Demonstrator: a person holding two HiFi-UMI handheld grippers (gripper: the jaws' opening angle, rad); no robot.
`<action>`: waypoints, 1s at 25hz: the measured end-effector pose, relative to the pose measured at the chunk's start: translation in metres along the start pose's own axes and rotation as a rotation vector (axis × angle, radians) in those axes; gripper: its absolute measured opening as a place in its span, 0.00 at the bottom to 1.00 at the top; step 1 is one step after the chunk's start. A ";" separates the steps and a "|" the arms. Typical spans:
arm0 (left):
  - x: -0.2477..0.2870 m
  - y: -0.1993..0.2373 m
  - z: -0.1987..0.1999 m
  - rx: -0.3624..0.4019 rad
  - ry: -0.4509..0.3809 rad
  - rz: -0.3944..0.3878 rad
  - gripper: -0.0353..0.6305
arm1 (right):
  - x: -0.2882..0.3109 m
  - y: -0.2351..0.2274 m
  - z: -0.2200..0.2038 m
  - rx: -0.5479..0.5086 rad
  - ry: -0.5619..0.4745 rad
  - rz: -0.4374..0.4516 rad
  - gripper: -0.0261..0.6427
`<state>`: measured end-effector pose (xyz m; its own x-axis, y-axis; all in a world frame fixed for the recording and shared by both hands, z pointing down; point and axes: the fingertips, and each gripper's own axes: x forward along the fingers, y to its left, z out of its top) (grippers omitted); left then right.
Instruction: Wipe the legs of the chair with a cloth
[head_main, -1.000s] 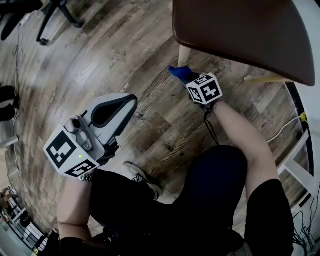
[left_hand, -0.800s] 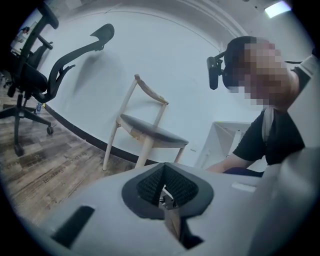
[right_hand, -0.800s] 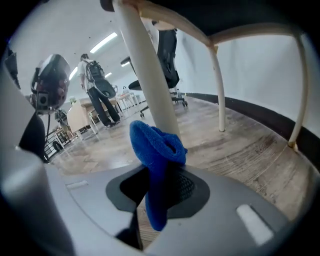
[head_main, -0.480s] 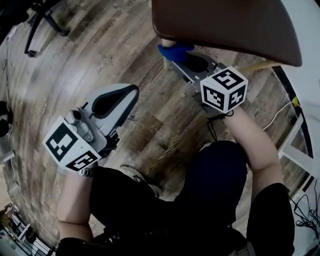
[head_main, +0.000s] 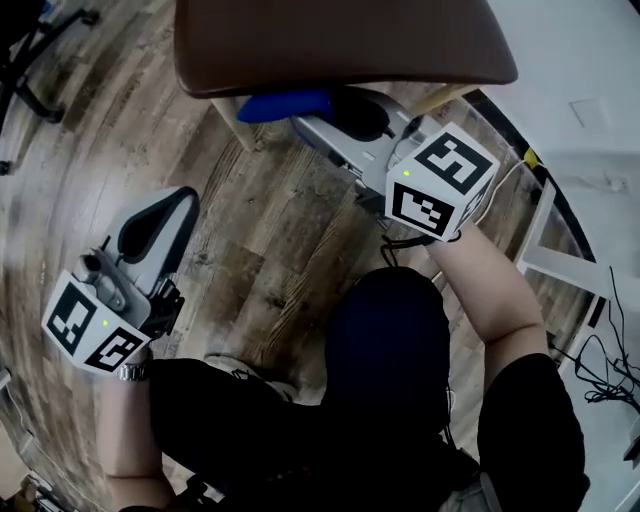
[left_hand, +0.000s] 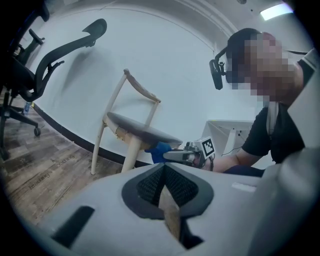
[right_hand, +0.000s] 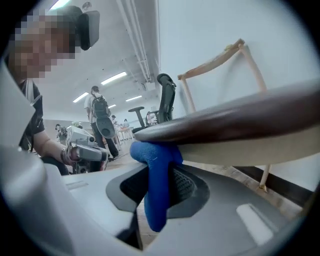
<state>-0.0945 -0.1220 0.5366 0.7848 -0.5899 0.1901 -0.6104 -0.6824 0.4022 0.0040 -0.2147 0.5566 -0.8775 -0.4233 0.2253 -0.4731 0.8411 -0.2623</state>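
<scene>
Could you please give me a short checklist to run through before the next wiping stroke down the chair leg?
1. Cloth gripped: ok. The blue cloth is clamped in the right gripper.
2. Cloth on the leg: cannot tell. It sits just under the seat, beside the front leg; contact is not clear.
3. Leg free below: ok. Nothing rests against it down to the floor.
4. Chair steady: ok. The chair stands upright on the floor.
5. Left gripper out of the way: ok. The left gripper is shut, empty and well apart from the chair.
</scene>
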 end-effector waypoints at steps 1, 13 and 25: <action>0.001 0.000 0.000 0.000 0.000 0.002 0.06 | -0.010 -0.005 0.004 0.003 -0.002 -0.019 0.17; 0.011 0.004 0.000 -0.019 -0.011 -0.005 0.06 | -0.154 -0.118 0.006 0.250 -0.021 -0.443 0.17; 0.013 0.007 -0.002 -0.034 -0.009 -0.003 0.06 | -0.219 -0.167 -0.004 0.294 -0.056 -0.699 0.17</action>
<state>-0.0884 -0.1335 0.5435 0.7855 -0.5920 0.1804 -0.6039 -0.6691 0.4331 0.2754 -0.2612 0.5544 -0.3651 -0.8475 0.3852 -0.9148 0.2499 -0.3173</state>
